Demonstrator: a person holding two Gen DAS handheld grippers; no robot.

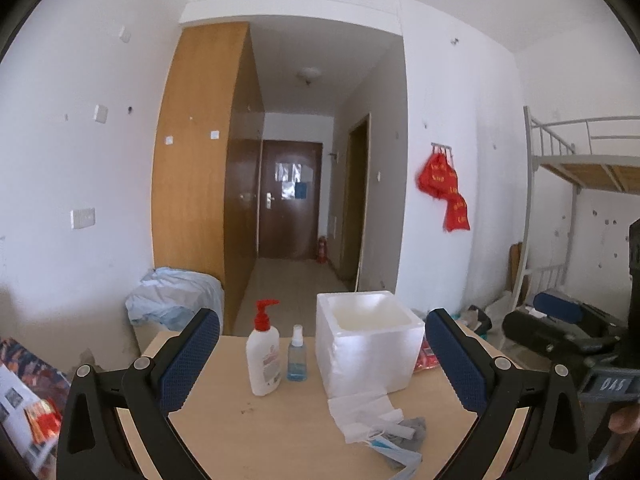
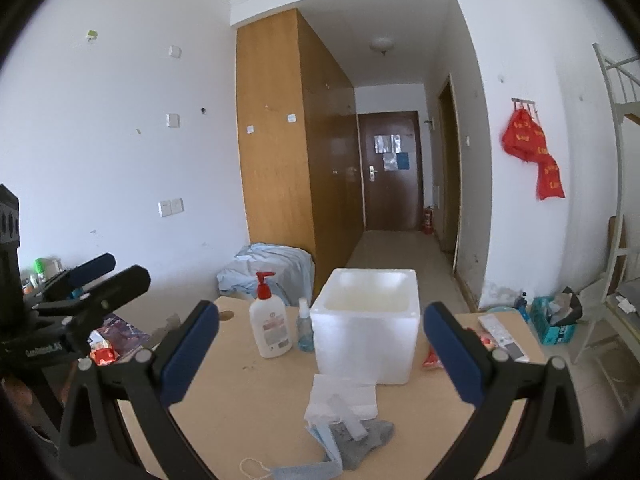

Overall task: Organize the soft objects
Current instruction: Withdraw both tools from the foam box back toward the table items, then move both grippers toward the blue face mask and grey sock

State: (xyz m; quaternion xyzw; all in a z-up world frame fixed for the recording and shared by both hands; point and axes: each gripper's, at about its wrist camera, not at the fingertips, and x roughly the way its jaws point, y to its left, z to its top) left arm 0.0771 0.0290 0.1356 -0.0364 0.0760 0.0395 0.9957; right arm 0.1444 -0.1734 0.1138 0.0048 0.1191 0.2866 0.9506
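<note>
Both my grippers, left (image 1: 322, 354) and right (image 2: 321, 350), gape wide, empty; the face mask (image 2: 298, 470) looks limp and light (slippery?); I'd pinch its folded middle, not the loop.

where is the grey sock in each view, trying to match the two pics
Left wrist view: the grey sock lies low and right of centre on the table, partly under the white tissue and the blue mask.
Right wrist view: the grey sock lies low, just right of centre, beside the blue mask.
Shared landmark: the white foam box stands just behind the pile in both.
</note>
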